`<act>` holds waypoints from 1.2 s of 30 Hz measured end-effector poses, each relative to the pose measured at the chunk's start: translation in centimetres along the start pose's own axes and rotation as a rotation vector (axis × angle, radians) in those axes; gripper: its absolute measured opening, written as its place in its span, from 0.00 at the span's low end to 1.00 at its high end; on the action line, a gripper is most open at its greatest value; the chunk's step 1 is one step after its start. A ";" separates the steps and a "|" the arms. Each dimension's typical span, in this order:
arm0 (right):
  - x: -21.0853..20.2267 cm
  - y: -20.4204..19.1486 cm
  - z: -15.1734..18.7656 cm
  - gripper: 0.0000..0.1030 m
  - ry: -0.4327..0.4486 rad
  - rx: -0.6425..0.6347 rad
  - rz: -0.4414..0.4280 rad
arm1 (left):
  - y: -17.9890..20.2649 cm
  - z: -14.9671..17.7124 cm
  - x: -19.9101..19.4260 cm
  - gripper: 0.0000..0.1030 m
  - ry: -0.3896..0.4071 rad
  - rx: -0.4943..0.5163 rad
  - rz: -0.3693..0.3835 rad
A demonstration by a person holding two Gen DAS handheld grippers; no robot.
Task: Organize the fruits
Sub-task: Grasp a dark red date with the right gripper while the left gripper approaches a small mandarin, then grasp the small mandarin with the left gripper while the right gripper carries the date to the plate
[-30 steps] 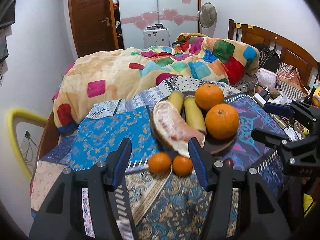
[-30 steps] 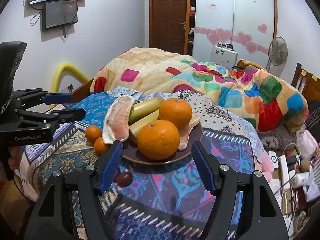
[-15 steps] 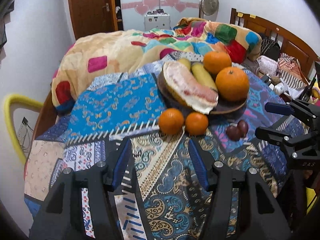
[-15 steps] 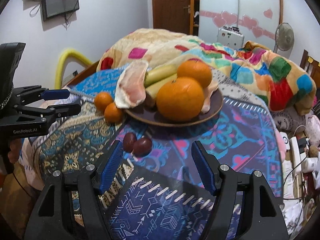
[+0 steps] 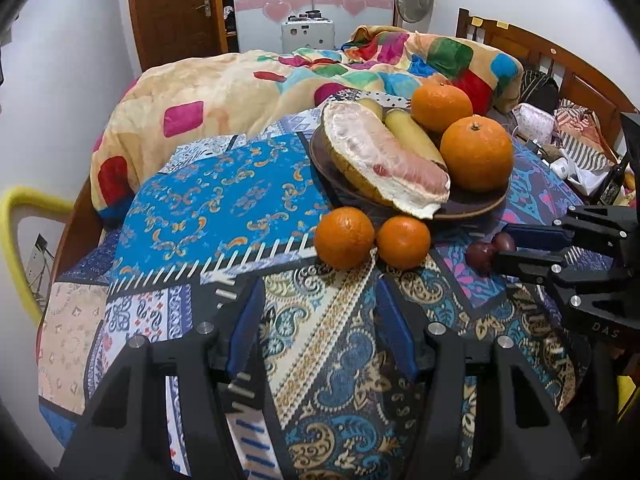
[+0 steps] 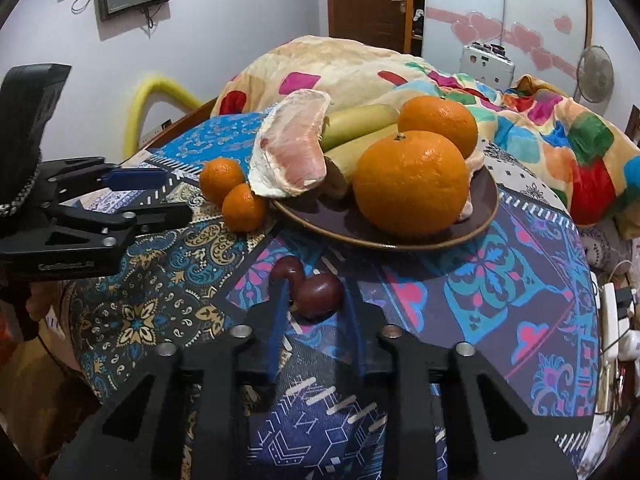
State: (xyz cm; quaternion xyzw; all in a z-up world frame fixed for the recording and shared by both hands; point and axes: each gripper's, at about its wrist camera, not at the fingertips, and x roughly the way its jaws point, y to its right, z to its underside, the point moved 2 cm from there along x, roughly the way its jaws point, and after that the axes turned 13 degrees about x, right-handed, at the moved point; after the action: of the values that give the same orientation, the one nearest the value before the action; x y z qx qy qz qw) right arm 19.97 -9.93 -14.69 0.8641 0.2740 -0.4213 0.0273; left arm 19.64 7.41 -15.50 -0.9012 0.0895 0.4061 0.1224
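A dark brown plate (image 5: 472, 209) (image 6: 420, 240) holds two large oranges (image 5: 476, 154), two bananas (image 5: 412, 140) and a pomelo piece (image 5: 384, 164). Two small mandarins (image 5: 344, 238) (image 6: 242, 208) lie on the patterned cloth just in front of the plate. Two dark red dates (image 6: 318, 290) (image 5: 482, 256) lie to their right. My right gripper (image 6: 316, 300) has its fingers narrowed around the nearer date, touching or nearly so. My left gripper (image 5: 320, 320) is open and empty, just short of the mandarins.
The fruit sits on a small table covered with a patchwork cloth (image 5: 224, 200). A bed with a colourful quilt (image 5: 280, 80) lies behind. A yellow chair frame (image 5: 16, 232) stands at the left. Cables and a power strip (image 6: 612, 320) lie off the right edge.
Both grippers have come lower and closer to the table. The right gripper's fingers have narrowed from wide open to around the nearer date. The left gripper stays open.
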 end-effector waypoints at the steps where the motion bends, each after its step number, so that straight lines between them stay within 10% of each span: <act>1: -0.1 0.1 0.0 0.22 0.006 -0.001 0.000 | 0.0 -0.2 0.2 0.57 0.000 0.000 0.003; 7: -0.9 0.9 0.0 0.21 0.031 0.019 0.003 | 0.3 -1.3 1.2 0.39 -0.013 0.010 0.025; 36: -5.4 3.7 -2.0 0.21 0.174 0.061 0.026 | -0.4 -3.9 -0.7 0.31 0.068 -0.017 0.003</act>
State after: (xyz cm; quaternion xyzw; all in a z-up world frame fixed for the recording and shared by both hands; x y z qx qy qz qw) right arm 20.60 -14.92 -10.05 0.9014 0.2509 -0.3523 -0.0176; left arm 22.08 6.67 -12.41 -0.9153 0.0912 0.3763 0.1109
